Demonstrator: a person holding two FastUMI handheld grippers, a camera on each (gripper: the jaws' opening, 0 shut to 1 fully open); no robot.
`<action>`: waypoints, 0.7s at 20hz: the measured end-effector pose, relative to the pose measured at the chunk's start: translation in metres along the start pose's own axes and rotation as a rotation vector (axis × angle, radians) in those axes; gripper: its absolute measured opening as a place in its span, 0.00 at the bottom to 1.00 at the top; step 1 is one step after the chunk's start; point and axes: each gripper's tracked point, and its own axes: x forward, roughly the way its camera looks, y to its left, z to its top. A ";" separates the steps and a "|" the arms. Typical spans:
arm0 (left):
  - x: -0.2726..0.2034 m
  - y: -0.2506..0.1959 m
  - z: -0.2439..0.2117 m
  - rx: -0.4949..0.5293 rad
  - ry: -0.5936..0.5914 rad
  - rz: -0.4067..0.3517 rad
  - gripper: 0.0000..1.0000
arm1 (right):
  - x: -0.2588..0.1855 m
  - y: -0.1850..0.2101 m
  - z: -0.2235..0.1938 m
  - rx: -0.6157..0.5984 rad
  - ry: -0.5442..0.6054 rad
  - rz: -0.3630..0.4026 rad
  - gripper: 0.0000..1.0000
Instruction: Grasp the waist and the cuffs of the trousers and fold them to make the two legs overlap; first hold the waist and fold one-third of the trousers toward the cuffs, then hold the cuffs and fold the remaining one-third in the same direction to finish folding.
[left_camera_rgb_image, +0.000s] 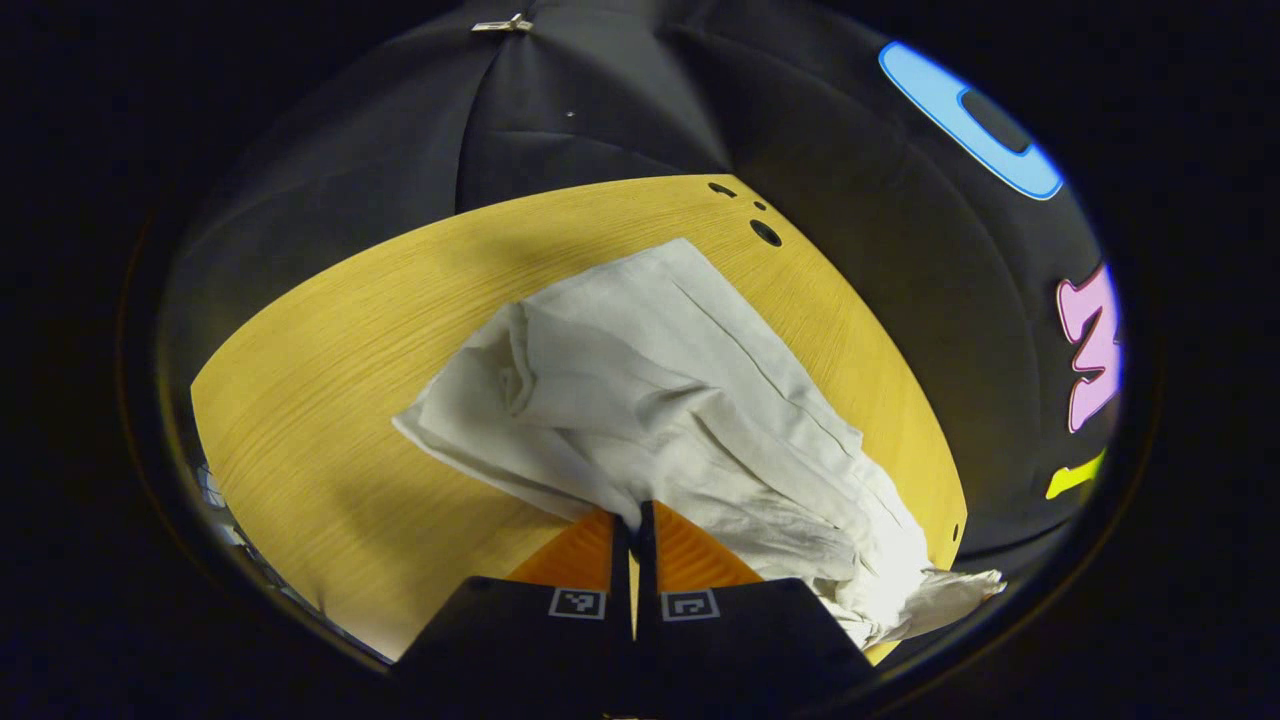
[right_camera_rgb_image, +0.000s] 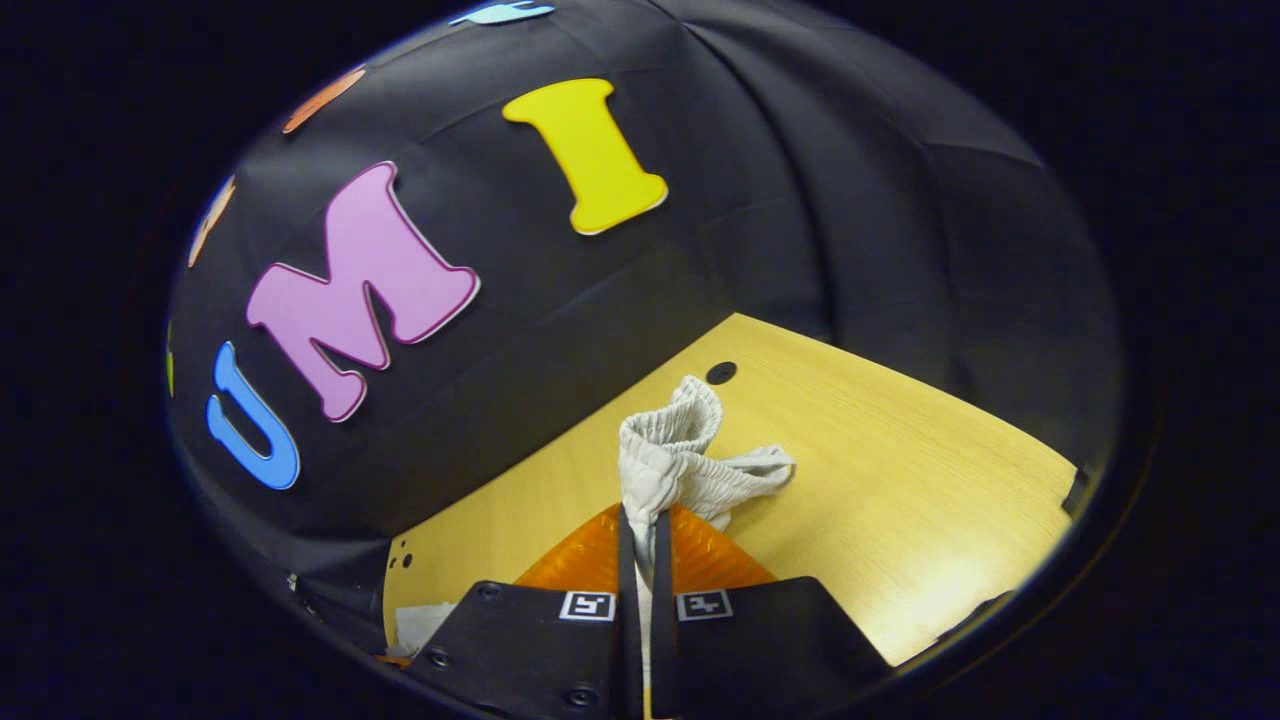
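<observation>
White cotton, thin and floppy, that's what you've got here: the trousers lie rumpled on the wooden table, spread across its middle in the left gripper view, one long seam running straight down a leg. Your left gripper has its fingers pressed together on a fold of the cloth at the near edge, and the fabric puckers right where you pinch. Over in the right gripper view, your right gripper nips the gathered, ribbed band of the trousers, which looks like the elastic waist, bunched up and standing above the fingers. My read: this stuff weighs next to nothing, so lifting is easy, but it sags, drapes and slides over itself, so a single-layer pinch will let the rest trail. You want hold of the thicker bits, the ribbed band and the hems, where the stitching gives the fingers something to bite. The tabletop is smooth pale woodgrain with round holes near the far corner, so expect the cloth to skid rather than stay put as you drag it flat.
</observation>
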 end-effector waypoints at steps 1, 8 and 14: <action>0.001 -0.002 -0.001 -0.006 0.001 -0.003 0.06 | -0.002 0.013 -0.005 -0.020 0.004 0.033 0.08; -0.003 0.000 0.003 -0.034 -0.015 -0.013 0.06 | -0.007 0.126 -0.092 -0.172 0.117 0.267 0.07; -0.001 0.000 0.003 -0.050 -0.010 -0.013 0.06 | 0.017 0.139 -0.151 -0.267 0.275 0.301 0.08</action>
